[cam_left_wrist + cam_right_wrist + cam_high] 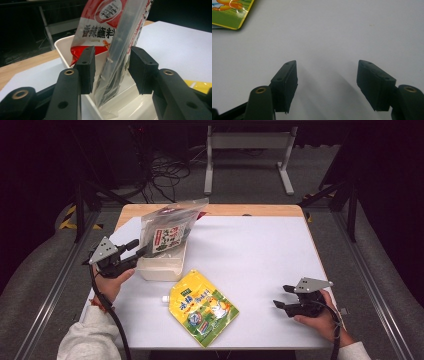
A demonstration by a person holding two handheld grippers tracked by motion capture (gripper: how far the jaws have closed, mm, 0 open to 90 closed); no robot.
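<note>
1. Clear plastic makes up the pouch (167,227) that stands tilted in the white bin (162,267) at about ten o'clock on the desk (260,255); leaning on the bin's wall seems to be what keeps it upright.
2. Left tool (112,70): in the left gripper view its jaws straddle the pouch's lower edge with a gap showing on each side, so the pads look spread and not pinching. My reading is that the pouch has been let go inside the bin.
3. A red packet (100,27) sits behind the pouch in the same bin, also on end, which suggests the bin is being filled with packs stood side by side.
4. Right tool (290,299): it rests low at about four o'clock, jaws spread over bare desk with nothing between them, probably waiting its turn.
5. The yellow pack (202,307) lies flat near six o'clock, between the two hands and well apart from the bin; its corner shows at eleven o'clock in the right gripper view. It looks like the likely next item for the bin.
</note>
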